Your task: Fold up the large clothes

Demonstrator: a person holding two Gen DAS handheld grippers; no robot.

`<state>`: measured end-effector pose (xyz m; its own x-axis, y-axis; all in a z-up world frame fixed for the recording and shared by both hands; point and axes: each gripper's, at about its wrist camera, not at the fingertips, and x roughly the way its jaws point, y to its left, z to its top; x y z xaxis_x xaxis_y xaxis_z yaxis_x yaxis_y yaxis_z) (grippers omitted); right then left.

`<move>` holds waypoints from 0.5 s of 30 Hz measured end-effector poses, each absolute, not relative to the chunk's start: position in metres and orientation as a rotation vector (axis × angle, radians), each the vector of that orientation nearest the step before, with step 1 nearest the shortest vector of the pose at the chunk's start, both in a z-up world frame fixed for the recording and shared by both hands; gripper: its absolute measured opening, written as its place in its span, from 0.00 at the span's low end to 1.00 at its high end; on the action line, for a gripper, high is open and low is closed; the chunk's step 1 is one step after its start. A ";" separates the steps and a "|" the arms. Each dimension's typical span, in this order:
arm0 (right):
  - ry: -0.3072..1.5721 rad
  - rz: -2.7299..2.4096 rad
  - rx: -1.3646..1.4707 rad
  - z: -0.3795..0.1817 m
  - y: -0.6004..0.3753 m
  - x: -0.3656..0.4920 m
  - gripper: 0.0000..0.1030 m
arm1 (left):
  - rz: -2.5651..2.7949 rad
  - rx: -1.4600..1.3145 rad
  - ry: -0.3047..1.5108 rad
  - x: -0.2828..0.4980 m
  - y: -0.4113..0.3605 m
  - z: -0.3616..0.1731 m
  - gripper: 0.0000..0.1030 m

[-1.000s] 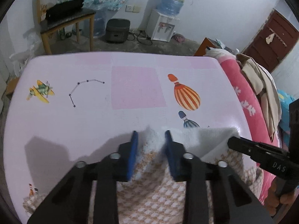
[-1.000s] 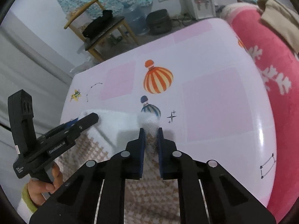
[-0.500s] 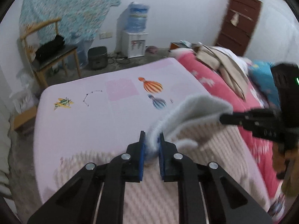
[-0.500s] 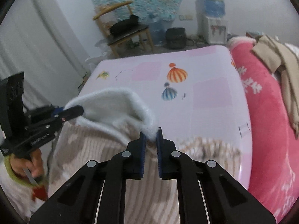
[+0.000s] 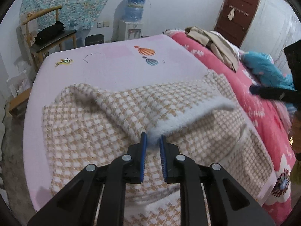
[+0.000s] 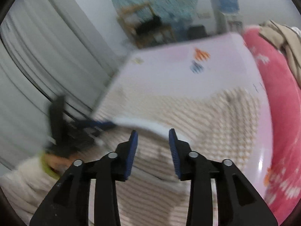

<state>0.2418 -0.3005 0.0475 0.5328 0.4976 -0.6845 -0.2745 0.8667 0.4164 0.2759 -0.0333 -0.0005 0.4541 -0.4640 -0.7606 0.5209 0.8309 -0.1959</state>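
Garment (image 5: 131, 116) spread across bed (image 5: 112, 69) near edge, white hem folded back over check side. L gripper (image 5: 152, 141) clamped on hem; R gripper (image 6: 152, 138) just opening, hem released. First fold laid, further folds left.

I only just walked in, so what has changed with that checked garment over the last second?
Both grippers drew the fluffy beige-and-white checked garment's white edge back over itself. The right gripper has just been opening, releasing it; the left gripper stays clamped on the hem. The pink bedsheet is unchanged.
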 end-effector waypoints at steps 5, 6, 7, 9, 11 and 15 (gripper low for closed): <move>0.901 0.425 0.242 0.042 -0.275 0.281 0.35 | -0.608 0.038 0.929 0.272 -0.029 -0.003 0.14; 0.926 0.402 0.226 0.028 -0.269 0.295 0.35 | -0.607 0.034 0.932 0.270 -0.026 -0.003 0.14; 0.956 0.395 0.224 0.015 -0.265 0.302 0.32 | -0.606 0.028 0.934 0.269 -0.024 -0.002 0.14; 1.037 0.390 0.225 -0.015 -0.261 0.311 0.29 | -0.604 0.012 0.927 0.265 -0.013 0.005 0.14; 1.128 0.386 0.202 -0.047 -0.254 0.310 0.29 | -0.609 0.007 0.881 0.261 -0.001 0.015 0.14; 1.119 0.405 0.092 -0.051 -0.251 0.287 0.29 | -0.601 0.038 0.815 0.259 0.010 0.030 0.14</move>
<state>0.2868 -0.2508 -0.0509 0.3722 0.3612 -0.8550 -0.2704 0.9234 0.2724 0.2588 0.0103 0.0301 0.5296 -0.4891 -0.6930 0.5177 0.8336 -0.1926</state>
